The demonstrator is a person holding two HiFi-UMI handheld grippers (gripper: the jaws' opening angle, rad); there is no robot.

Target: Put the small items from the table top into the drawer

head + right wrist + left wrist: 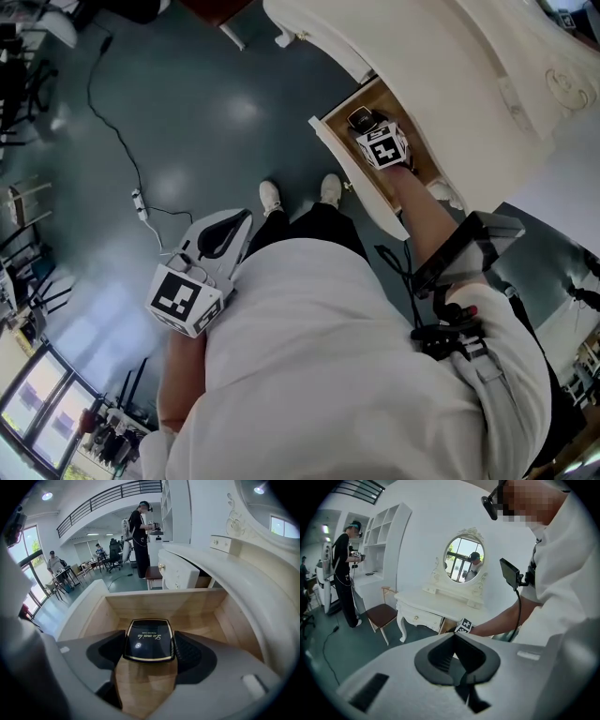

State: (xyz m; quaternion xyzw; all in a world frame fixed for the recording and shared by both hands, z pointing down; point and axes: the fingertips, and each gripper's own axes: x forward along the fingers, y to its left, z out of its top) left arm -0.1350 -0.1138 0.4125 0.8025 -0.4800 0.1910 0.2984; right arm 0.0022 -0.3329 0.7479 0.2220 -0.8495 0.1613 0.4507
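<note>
A black compact case (148,639) with gold trim and gold lettering sits between the pads of my right gripper (149,648). Both pads press its sides, and it is held inside the open wooden drawer (159,603). In the head view the right gripper (362,122) reaches into that drawer (330,142) with the dark case (360,117) at its tip. My left gripper (246,217) hangs low at my left side, over the floor and away from the drawer. Its fingers (464,651) meet with nothing between them.
The white dressing table (440,603) with an oval mirror (463,558) stands ahead, a brown-seated chair (380,613) to its left. Another person (344,583) stands by white shelves. A cable with a power strip (138,202) lies on the grey floor.
</note>
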